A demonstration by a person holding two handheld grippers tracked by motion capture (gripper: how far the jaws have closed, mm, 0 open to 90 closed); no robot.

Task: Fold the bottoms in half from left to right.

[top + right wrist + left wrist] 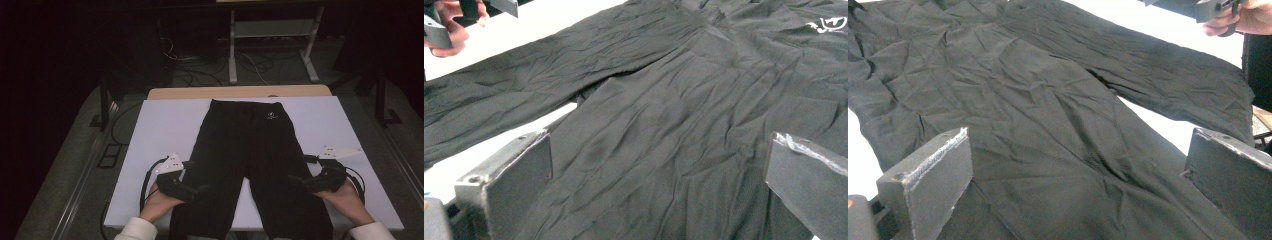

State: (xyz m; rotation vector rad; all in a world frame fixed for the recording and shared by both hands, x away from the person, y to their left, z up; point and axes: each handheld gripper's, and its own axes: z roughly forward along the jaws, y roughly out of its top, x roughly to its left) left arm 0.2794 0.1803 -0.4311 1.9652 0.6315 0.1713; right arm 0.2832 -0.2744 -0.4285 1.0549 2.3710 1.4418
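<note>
Across the white table lie the black trousers; my left gripper and right gripper gape empty (either could snag both fabric layers).

We hold a gripper in each hand, forearms coming in from the near edge in white sleeves. Our left hand grasps the left gripper from behind, its black jaws pointing inward and slightly forward — they stand wide apart, nothing pressed between the pads. Our right hand mirrors it: the right gripper aims inward toward the left one, jaws likewise spread wide. Both wrists sit low and roughly level, cables trailing back from each gripper.
</note>
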